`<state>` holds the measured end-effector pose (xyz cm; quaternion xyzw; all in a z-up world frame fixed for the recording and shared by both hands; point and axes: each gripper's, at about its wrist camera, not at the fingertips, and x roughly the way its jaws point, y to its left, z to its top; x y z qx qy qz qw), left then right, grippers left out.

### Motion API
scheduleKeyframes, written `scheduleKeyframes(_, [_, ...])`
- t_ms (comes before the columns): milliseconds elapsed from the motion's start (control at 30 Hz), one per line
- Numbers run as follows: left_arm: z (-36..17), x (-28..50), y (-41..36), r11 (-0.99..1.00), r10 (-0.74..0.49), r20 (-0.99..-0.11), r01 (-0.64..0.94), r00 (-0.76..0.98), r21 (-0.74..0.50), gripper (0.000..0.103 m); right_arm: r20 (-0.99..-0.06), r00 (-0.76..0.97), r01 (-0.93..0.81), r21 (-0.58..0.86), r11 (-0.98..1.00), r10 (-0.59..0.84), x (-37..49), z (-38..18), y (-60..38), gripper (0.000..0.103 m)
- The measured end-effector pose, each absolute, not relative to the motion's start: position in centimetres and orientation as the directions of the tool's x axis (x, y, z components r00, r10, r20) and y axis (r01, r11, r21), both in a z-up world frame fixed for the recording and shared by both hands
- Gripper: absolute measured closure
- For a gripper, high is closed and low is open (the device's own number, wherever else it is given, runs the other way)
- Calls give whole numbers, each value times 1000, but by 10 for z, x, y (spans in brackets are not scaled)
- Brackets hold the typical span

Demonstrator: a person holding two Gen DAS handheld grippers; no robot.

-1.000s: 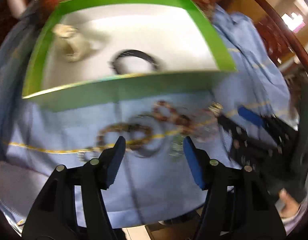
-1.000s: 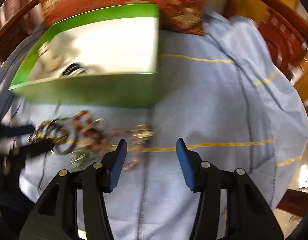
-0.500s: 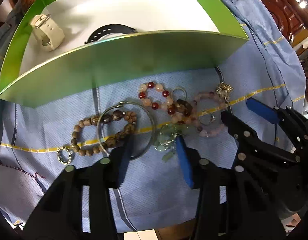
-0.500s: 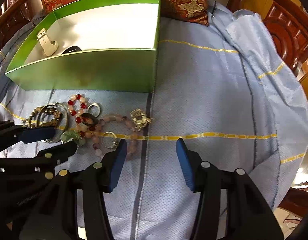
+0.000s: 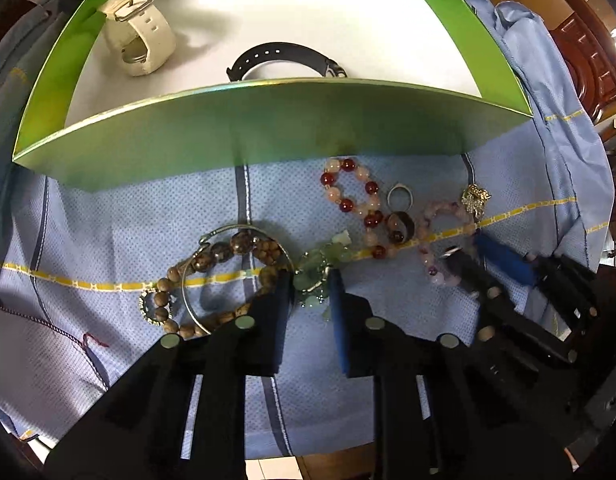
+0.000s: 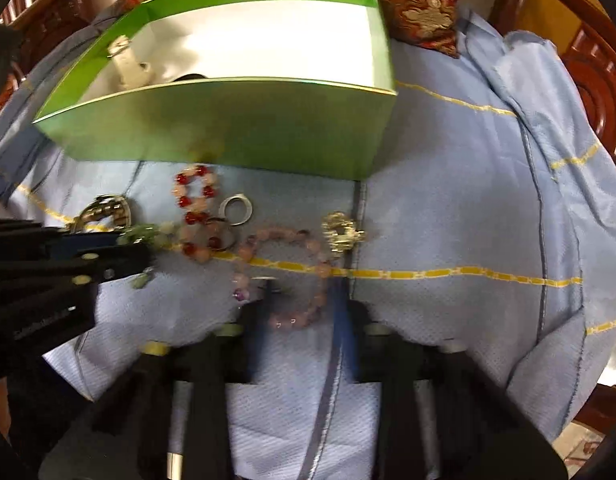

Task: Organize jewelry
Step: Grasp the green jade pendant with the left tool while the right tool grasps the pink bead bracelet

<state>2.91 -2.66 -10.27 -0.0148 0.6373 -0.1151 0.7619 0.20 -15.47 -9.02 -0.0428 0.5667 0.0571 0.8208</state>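
A green box (image 5: 267, 128) with a white floor holds a white watch (image 5: 137, 42) and a black watch (image 5: 283, 56). In front of it, loose jewelry lies on blue cloth. My left gripper (image 5: 311, 280) is low on the cloth, its jaws closing around a green jade piece (image 5: 314, 270). A wooden bead bracelet (image 5: 227, 252) and a silver bangle lie just left of it. My right gripper (image 6: 299, 308) straddles the near side of a pink bead bracelet (image 6: 283, 240), jaws apart. A red-and-pink bead bracelet (image 6: 195, 212), a silver ring (image 6: 237, 210) and a gold charm (image 6: 342, 232) lie beyond.
The blue cloth (image 6: 468, 200) with yellow stripes covers the seat and bunches at the right. A red embroidered cushion (image 6: 408, 0) stands behind the box. Dark carved wood (image 6: 600, 80) rims the seat. The two grippers are close side by side.
Both grippers came down and forward onto the jewelry. The left jaws narrowed around the green jade piece. The right jaws narrowed and now sit at the pink bracelet.
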Motion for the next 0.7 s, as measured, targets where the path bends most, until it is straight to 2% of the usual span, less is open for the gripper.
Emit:
scheduleKeyframes(133, [-101, 33, -33, 971, -206, -964, 156, 167, -180, 87, -939, 340, -150, -5, 989, 47, 1, -89, -156, 95])
scheduleKeyframes(333, [-79, 27, -14, 954, -288, -935, 152, 206, -260, 94, -924, 378, -129, 11, 992, 59, -3, -70, -166, 95])
scheduleKeyframes(700, [-53, 19, 2, 944, -326, -907, 149, 265, -296, 95, -897, 435, -126, 23, 992, 77, -9, -41, -170, 95])
